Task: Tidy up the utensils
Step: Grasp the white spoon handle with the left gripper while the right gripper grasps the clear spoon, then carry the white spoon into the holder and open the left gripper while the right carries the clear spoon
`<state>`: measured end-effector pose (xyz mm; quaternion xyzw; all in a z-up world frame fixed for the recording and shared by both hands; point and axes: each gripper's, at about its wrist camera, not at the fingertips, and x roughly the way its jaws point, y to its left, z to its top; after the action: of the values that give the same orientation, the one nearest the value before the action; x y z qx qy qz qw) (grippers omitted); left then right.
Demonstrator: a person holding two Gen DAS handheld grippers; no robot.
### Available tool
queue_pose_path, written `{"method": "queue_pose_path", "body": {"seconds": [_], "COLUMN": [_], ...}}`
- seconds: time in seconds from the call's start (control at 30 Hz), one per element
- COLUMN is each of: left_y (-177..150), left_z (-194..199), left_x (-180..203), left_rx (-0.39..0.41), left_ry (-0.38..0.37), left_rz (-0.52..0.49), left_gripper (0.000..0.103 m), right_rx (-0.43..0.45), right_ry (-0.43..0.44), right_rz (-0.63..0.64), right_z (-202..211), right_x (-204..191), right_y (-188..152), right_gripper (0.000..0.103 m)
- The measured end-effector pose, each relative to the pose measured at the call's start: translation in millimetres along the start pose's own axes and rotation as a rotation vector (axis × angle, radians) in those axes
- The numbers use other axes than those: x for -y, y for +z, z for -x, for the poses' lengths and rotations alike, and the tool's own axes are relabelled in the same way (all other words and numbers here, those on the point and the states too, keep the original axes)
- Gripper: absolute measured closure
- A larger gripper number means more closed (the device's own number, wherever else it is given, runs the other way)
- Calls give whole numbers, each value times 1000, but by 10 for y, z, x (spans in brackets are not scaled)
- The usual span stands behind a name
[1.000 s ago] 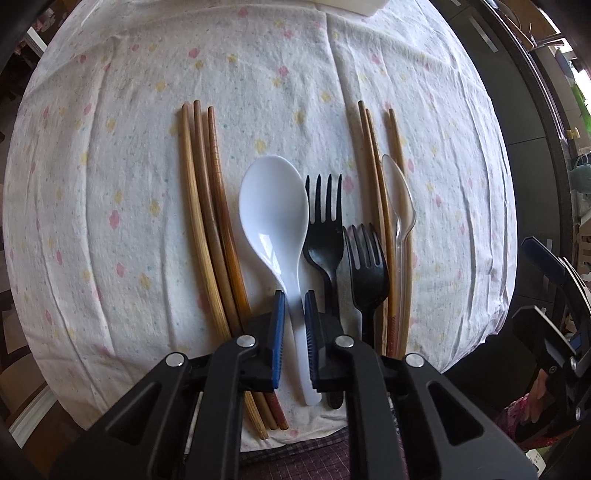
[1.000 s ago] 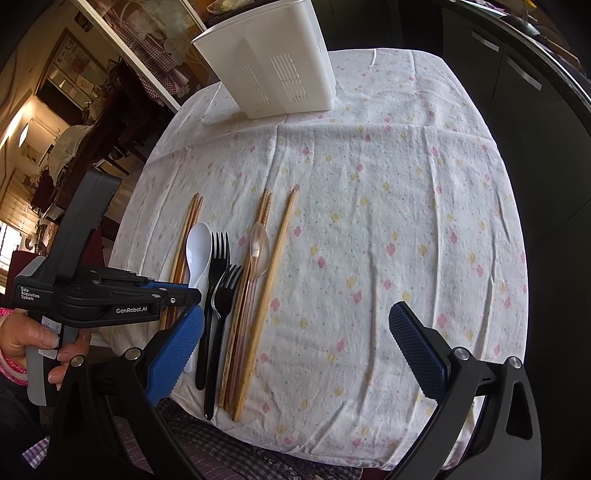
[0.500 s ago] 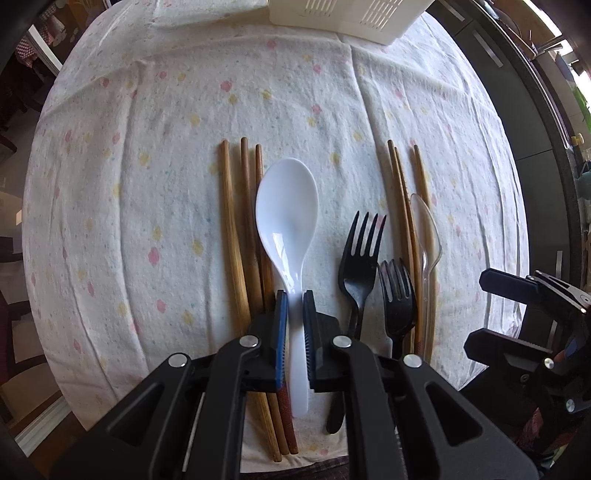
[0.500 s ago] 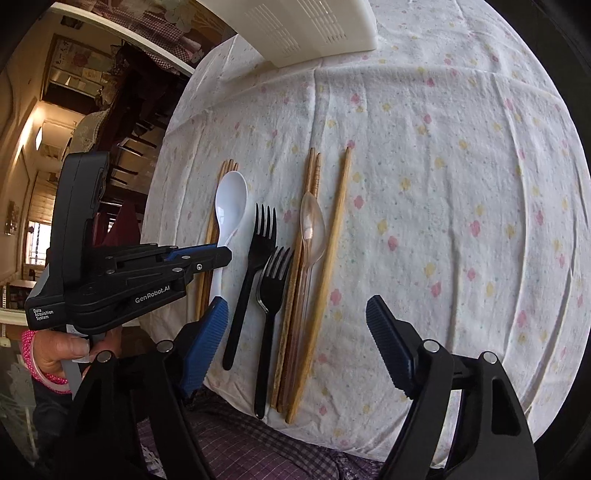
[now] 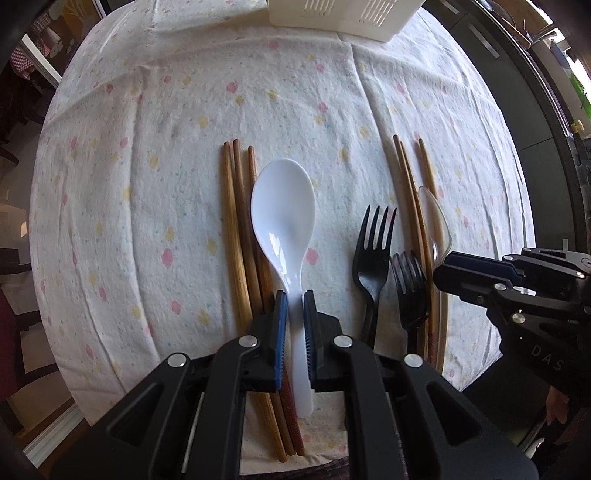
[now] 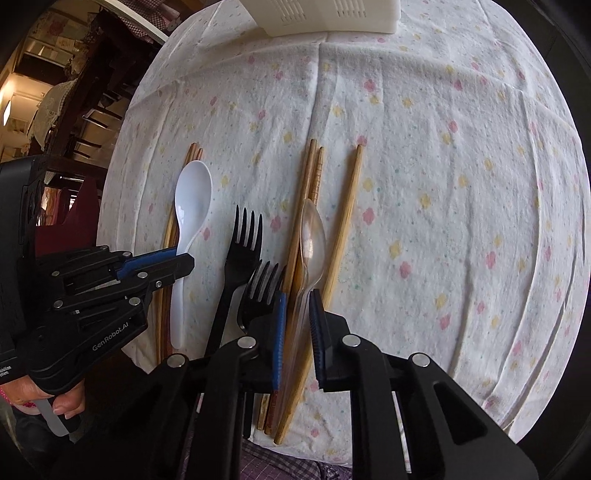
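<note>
**Two claws closed, one on a crowded handle**

Left claw [image 5: 294,325] clamped on the white spoon [image 5: 284,221] handle, left of centre on the worktop [image 6: 461,184], beside three chopsticks [image 5: 236,236]. Right claw [image 6: 296,325], just closing, pinched narrow around the clear spoon [image 6: 312,236] handle, lying on the right chopsticks [image 6: 341,221]. Likely trouble: catching a chopstick along with the clear handle, dragging it or nudging the near black fork [image 6: 258,291]. White holder [image 6: 332,14] far off.
</note>
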<state>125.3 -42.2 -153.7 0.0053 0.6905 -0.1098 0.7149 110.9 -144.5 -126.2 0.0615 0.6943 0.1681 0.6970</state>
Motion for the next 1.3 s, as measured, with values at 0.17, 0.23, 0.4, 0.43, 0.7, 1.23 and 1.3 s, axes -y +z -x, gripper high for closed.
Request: {"method": "queue_pose_path", "body": {"seconds": [0.17, 0.23, 0.4, 0.43, 0.7, 1.23, 1.3], "left_y": [-17, -26, -52, -57, -121, -349, -372], "left_z": [-45, -55, -58, -53, 53, 705, 811], "left_x": [135, 148, 201, 207, 130, 226, 277], "left_rx": [5, 7, 18, 23, 94, 457, 497], "left_ry": [5, 6, 13, 9, -16, -8, -9], "left_rz": [-13, -18, -36, -38, -49, -146, -162], "left_gripper": [93, 93, 93, 93, 94, 95, 95], "right_rx": [-39, -55, -81, -68, 70, 463, 488], "right_ry": [-65, -88, -73, -72, 62, 292, 310], "right_rz": [6, 14, -11, -12, -52, -72, -68], "right_z": [-86, -108, -153, -141, 129, 780, 871], "right_x": [-71, -117, -116, -116, 113, 358, 380], "right_y": [60, 82, 147, 144, -77, -521, -563], "right_gripper": [93, 93, 93, 94, 98, 98, 98]}}
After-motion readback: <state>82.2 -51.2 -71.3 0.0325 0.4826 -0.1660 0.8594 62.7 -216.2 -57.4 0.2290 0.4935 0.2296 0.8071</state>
